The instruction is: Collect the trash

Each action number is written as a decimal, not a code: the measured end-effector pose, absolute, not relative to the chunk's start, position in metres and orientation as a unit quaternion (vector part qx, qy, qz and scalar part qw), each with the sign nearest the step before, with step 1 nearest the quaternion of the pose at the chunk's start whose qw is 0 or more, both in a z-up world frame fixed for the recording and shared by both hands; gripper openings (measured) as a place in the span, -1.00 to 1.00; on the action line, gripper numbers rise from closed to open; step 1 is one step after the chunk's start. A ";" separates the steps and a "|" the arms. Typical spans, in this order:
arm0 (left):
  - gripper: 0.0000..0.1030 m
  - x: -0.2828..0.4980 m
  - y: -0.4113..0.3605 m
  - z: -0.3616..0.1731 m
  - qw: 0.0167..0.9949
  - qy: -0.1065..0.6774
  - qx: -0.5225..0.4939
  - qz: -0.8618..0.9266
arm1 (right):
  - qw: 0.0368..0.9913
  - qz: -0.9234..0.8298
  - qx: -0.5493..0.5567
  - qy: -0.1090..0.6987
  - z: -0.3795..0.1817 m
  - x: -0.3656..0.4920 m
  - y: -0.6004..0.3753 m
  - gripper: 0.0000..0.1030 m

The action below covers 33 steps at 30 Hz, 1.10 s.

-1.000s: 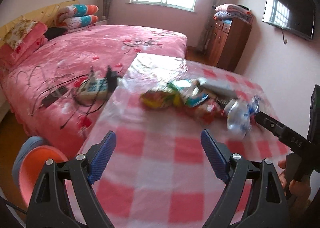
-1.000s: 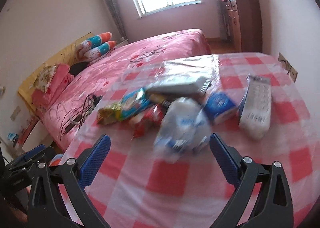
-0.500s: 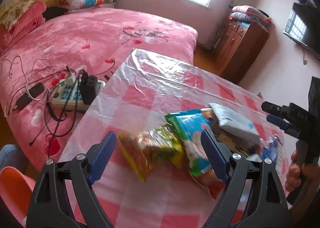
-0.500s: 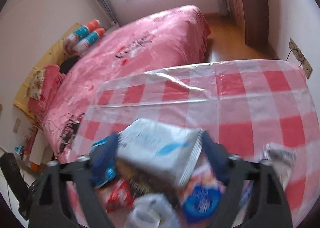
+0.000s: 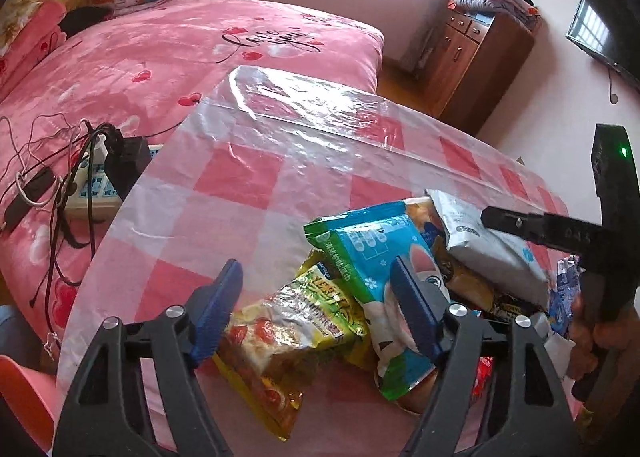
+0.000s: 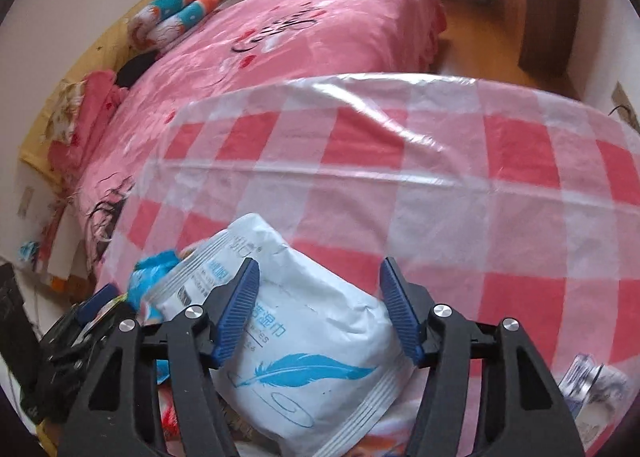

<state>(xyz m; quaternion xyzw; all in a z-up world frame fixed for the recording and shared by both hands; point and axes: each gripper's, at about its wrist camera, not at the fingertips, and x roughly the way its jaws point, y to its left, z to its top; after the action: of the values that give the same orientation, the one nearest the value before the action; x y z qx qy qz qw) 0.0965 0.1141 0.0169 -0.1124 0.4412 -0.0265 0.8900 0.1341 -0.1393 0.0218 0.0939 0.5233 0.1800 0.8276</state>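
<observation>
A heap of wrappers lies on the pink checked table (image 5: 256, 177). My left gripper (image 5: 320, 309) is open, its blue pads straddling a yellow snack bag (image 5: 288, 329); a green-blue bag (image 5: 380, 265) lies against its right pad. A white wet-wipe pack (image 5: 488, 245) lies further right, under the right tool. In the right wrist view my right gripper (image 6: 320, 313) is open with the white wet-wipe pack (image 6: 304, 361) between its pads; contact is unclear. A crushed bottle (image 6: 592, 381) shows at the lower right.
A pink bed (image 5: 200, 49) stands beyond the table, with a power strip and cables (image 5: 92, 177) at its near edge. A wooden cabinet (image 5: 476, 57) and a wall TV (image 5: 604, 33) are at the right. An orange stool (image 5: 24, 397) sits at the lower left.
Both grippers have moved forward and down onto the heap. The left one now straddles the yellow bag. The right one's jaws have narrowed around the white pack.
</observation>
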 end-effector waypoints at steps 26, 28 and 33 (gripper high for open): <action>0.32 -0.032 0.087 0.020 0.874 0.470 -0.071 -0.100 | 0.830 0.236 0.109 0.494 0.026 -0.021 -0.144 0.12; 0.32 -0.034 0.091 0.026 0.882 0.456 -0.075 -0.093 | 0.839 0.227 0.105 0.483 0.030 -0.030 -0.149 0.31; 0.33 -0.032 0.086 0.044 0.896 0.430 -0.066 -0.085 | 0.858 0.204 0.124 0.454 0.043 -0.031 -0.166 0.58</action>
<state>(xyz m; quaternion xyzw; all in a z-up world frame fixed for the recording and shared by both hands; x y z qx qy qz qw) -0.0317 0.0859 0.0445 -0.0657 0.4299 -0.0853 0.8964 -0.0306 -0.1664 0.0434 0.1240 0.4544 0.2040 0.8582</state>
